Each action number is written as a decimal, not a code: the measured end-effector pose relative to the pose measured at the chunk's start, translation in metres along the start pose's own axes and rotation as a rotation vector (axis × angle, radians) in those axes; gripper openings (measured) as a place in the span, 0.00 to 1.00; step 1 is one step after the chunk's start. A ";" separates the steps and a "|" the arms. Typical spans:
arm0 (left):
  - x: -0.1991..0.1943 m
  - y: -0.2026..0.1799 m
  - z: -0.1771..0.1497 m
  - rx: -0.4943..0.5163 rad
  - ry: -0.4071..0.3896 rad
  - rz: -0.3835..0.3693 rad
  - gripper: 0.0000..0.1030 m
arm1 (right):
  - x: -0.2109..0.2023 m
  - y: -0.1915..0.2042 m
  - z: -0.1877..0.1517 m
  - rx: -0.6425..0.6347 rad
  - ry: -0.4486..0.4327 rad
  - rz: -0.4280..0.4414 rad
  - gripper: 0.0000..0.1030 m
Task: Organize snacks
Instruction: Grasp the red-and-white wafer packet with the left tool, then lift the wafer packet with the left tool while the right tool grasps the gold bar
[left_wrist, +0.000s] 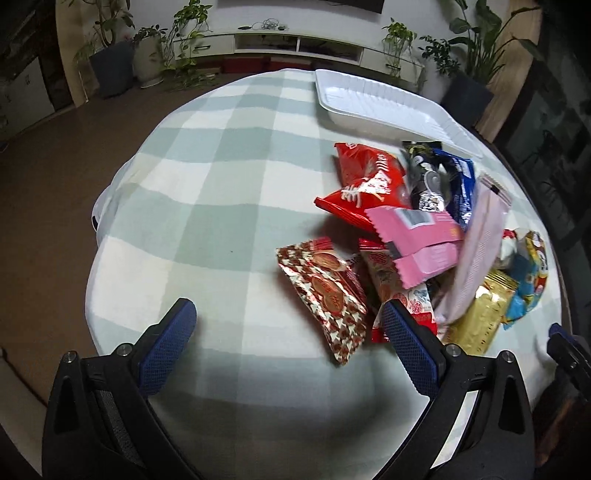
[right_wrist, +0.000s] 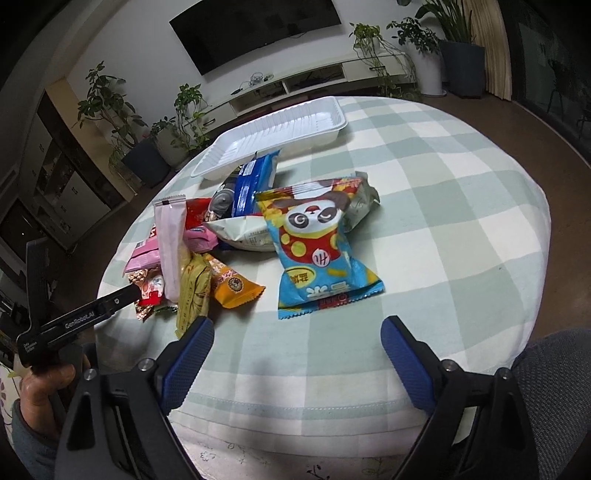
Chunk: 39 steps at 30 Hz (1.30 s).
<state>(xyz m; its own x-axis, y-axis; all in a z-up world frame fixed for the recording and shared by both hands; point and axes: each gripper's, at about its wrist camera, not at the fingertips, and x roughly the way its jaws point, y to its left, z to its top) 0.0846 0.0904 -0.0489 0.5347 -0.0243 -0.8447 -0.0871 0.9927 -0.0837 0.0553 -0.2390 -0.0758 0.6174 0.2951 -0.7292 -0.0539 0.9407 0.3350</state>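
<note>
left gripper (left_wrist: 288, 314) – spread wide, holding nothing, above checked cloth on desk (left_wrist: 207, 177); right fingertip just at edge of snack pile. right gripper (right_wrist: 297, 332) – spread wide, holding nothing, near desk front edge. snack pile (right_wrist: 236, 229) at desk centre: panda packet (right_wrist: 317, 243) nearest right gripper, pink packet (left_wrist: 417, 243) and red packet (left_wrist: 365, 177) overlapping, gold-and-red patterned packet (left_wrist: 325, 291) lying between left gripper's fingers. white tray (right_wrist: 280, 136) behind pile, blue packet (right_wrist: 255, 184) leaning on its rim.
</note>
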 end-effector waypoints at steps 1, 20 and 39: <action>0.002 0.000 0.002 0.000 0.002 0.003 0.98 | 0.000 -0.001 0.000 0.002 -0.003 -0.004 0.92; 0.024 -0.011 0.006 0.072 0.022 0.006 0.42 | 0.002 -0.004 0.004 -0.005 -0.012 -0.018 0.92; 0.008 -0.003 -0.014 0.130 0.028 -0.071 0.18 | 0.007 0.036 0.001 -0.081 0.030 0.064 0.87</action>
<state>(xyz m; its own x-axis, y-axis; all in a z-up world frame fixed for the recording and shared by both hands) 0.0776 0.0855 -0.0622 0.5118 -0.0961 -0.8537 0.0606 0.9953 -0.0757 0.0589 -0.2032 -0.0684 0.5872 0.3589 -0.7255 -0.1568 0.9298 0.3330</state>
